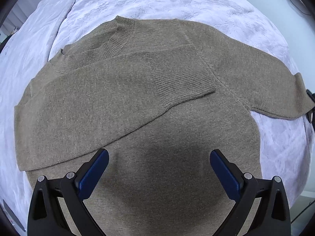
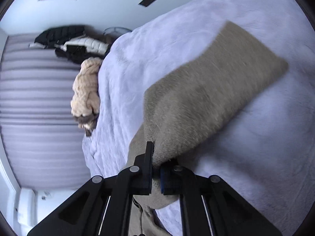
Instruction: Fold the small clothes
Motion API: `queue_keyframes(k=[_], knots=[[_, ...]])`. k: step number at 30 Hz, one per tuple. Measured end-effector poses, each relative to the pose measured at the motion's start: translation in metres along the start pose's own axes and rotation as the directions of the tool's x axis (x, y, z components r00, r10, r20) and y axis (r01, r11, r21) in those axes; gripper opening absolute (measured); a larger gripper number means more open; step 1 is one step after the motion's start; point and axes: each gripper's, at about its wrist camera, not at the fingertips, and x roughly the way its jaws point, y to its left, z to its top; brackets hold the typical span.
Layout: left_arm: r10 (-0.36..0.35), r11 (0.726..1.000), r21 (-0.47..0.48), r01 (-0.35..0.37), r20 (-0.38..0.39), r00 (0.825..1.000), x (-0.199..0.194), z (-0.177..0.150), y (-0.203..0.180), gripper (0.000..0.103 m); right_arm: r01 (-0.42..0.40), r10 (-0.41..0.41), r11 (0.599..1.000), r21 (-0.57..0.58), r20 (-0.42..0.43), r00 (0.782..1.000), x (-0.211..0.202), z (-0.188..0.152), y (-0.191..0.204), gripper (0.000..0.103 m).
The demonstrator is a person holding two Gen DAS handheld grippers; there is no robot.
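A brown knit sweater [image 1: 157,102] lies flat on a pale lilac bedspread [image 1: 177,2]. Its left sleeve [image 1: 122,90] is folded across the chest, with the ribbed cuff [image 1: 177,74] near the middle. The right sleeve [image 1: 275,90] stretches out to the right edge. My left gripper [image 1: 159,169] hovers open and empty above the sweater's lower body. My right gripper [image 2: 156,167] is shut on the end of the right sleeve [image 2: 206,98] and holds it lifted off the bed; this view is motion-blurred.
In the right wrist view a cream fluffy garment [image 2: 86,90] and dark and white jackets [image 2: 72,41] lie at the bed's far edge, next to a grey striped surface [image 2: 35,98]. The bedspread [image 2: 265,137] extends around the sweater.
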Motion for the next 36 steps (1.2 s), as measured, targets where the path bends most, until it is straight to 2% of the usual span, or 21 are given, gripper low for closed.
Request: queue_keyframes(k=[2,6,9,12,17,19,22,25,26,27,28,29,30,32,33,34,35,36], knots=[[-0.001,1.0,-0.011,0.001,0.008,1.0,0.009,-0.014,0.018,0.103,-0.025,0.023,0.998,-0.061,-0.025,0.999,0.006,-0.005,0.02,0.006],[-0.001,0.999,-0.045,0.002,0.023,1.0,0.005,-0.014,0.036,0.103,-0.107,0.081,0.97,-0.218,-0.122,0.989,0.028,-0.025,0.076,0.006],[0.005,0.997,-0.076,-0.002,0.032,0.999,0.001,-0.016,0.065,0.103,-0.179,0.104,0.919,-0.35,-0.223,0.969,0.054,-0.054,0.129,0.006],[0.016,0.992,-0.125,-0.011,0.042,0.999,-0.003,-0.018,0.093,0.103,-0.239,0.088,0.852,-0.466,-0.322,0.942,0.086,-0.095,0.176,0.006],[0.054,0.973,-0.227,-0.034,0.083,0.995,-0.011,-0.029,0.151,0.103,-0.31,-0.018,0.744,-0.592,-0.481,0.877,0.152,-0.186,0.224,0.006],[0.075,0.963,-0.265,-0.046,0.101,0.992,-0.015,-0.034,0.173,0.103,-0.316,-0.102,0.705,-0.635,-0.532,0.841,0.183,-0.231,0.231,0.006],[0.094,0.952,-0.3,-0.058,0.107,0.99,-0.013,-0.042,0.201,0.103,-0.284,-0.246,0.662,-0.694,-0.559,0.792,0.224,-0.285,0.223,0.006],[0.094,0.944,-0.326,-0.048,0.124,0.988,-0.013,-0.049,0.219,0.103,-0.201,-0.352,0.667,-0.718,-0.542,0.763,0.253,-0.31,0.2,0.01],[0.085,0.942,-0.334,-0.036,0.134,0.987,-0.013,-0.051,0.224,0.103,-0.175,-0.368,0.687,-0.705,-0.546,0.753,0.257,-0.312,0.188,0.011],[0.071,0.94,-0.341,-0.017,0.146,0.987,-0.014,-0.055,0.224,0.103,-0.153,-0.364,0.727,-0.67,-0.564,0.741,0.26,-0.311,0.179,0.013],[0.056,0.938,-0.347,0.002,0.157,0.986,-0.015,-0.058,0.226,0.103,-0.141,-0.351,0.753,-0.643,-0.573,0.74,0.259,-0.309,0.174,0.014],[0.038,0.935,-0.354,0.026,0.172,0.984,-0.014,-0.059,0.232,0.103,-0.134,-0.33,0.777,-0.615,-0.579,0.745,0.257,-0.305,0.17,0.024],[0.015,0.931,-0.362,0.056,0.189,0.982,-0.014,-0.06,0.236,0.103,-0.125,-0.308,0.795,-0.593,-0.573,0.76,0.253,-0.299,0.166,0.034],[-0.055,0.914,-0.381,0.14,0.227,0.972,-0.012,-0.062,0.247,0.103,-0.092,-0.276,0.817,-0.57,-0.526,0.804,0.244,-0.286,0.164,0.041],[-0.099,0.9,-0.391,0.194,0.249,0.963,-0.012,-0.062,0.252,0.103,-0.072,-0.259,0.828,-0.555,-0.493,0.831,0.242,-0.279,0.164,0.041],[-0.151,0.882,-0.397,0.255,0.274,0.95,-0.011,-0.066,0.263,0.103,-0.058,-0.248,0.836,-0.545,-0.47,0.847,0.241,-0.273,0.165,0.038],[-0.206,0.859,-0.401,0.317,0.294,0.933,-0.01,-0.063,0.265,0.103,-0.046,-0.244,0.84,-0.541,-0.451,0.859,0.242,-0.269,0.168,0.017],[-0.267,0.829,-0.408,0.382,0.311,0.912,-0.007,-0.063,0.27,0.103,-0.043,-0.256,0.827,-0.561,-0.443,0.859,0.247,-0.27,0.173,0.006]])
